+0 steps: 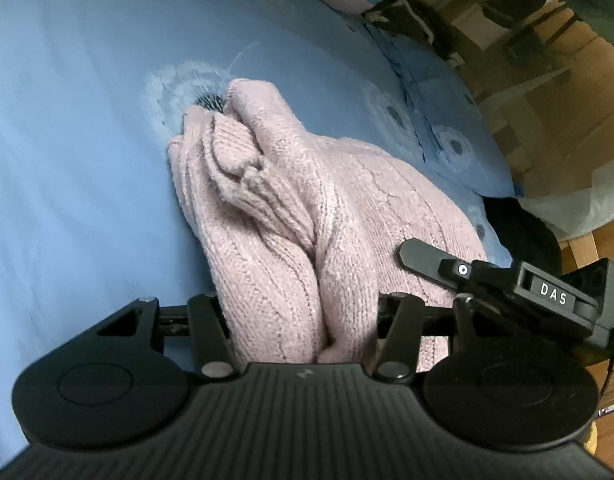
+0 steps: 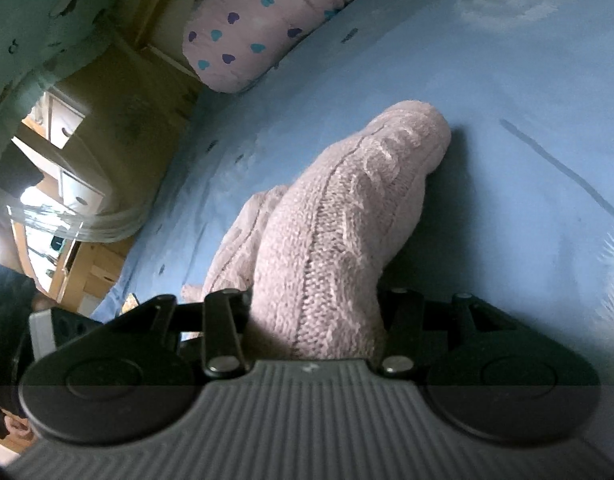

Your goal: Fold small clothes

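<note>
Pink knit sweater (image 1: 307, 216), thick and cable-stitched, lies bunched on the blue bedsheet (image 1: 75, 140) towards its edge beside the wooden floor. It looks soft, floppy and light, unlikely to slip; best held at hem or corners. One sweater, one spotted pillow (image 2: 259, 24), two grippers: left gripper (image 1: 307, 320) and right gripper (image 2: 315, 320) each clamp a fold of it.

both wrist cams close, angled down, sharing pink knit (image 1: 307, 208) (image 2: 339, 216)
</note>
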Tool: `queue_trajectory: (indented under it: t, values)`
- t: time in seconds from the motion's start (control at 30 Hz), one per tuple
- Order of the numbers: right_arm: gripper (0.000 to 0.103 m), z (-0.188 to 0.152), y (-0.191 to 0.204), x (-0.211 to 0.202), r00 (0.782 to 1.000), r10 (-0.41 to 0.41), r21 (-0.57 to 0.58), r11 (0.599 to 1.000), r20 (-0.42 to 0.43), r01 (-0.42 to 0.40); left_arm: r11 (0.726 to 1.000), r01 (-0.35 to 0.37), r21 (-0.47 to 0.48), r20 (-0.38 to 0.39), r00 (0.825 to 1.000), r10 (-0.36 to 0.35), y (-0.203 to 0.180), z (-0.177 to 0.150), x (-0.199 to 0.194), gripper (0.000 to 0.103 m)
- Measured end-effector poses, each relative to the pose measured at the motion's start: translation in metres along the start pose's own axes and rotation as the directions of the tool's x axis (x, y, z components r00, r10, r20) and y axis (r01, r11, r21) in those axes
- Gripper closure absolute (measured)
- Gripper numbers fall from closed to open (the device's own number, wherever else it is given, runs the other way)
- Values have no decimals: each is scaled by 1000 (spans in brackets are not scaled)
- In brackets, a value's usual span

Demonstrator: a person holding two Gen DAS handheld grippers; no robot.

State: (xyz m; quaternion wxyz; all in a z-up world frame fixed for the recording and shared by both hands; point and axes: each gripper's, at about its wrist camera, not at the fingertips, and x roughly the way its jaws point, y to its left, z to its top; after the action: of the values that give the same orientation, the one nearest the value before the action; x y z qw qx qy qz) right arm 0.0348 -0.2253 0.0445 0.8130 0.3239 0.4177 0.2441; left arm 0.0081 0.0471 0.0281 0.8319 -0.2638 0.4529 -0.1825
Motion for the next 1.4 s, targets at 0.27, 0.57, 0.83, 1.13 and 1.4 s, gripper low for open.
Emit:
queue_trajectory:
  t: [0.27,0.57,0.83,1.13,1.4]
  values:
    - [53,-14,-14,-6,1000,-26,12,1000,10,26,1000,-23,11,-17,1000,23,4,1,7,44]
    - [43,-24,-19,-1,992,-107,0,994,67,108,995,-68,75,15,998,67,-4,1,4,40]
    - [43,-48,2,-32,962,-196,-132,966,193,223,971,-179,162,101,981,164,-14,-13,-25,39]
    - [46,-75,21,-44,933,-247,-286,903,262,319,932,-301,199,154,949,274,2,-25,-32,32]
    - [43,-90,22,-18,912,-309,-370,841,271,395,890,-394,231,219,912,347,-5,-37,-35,23]
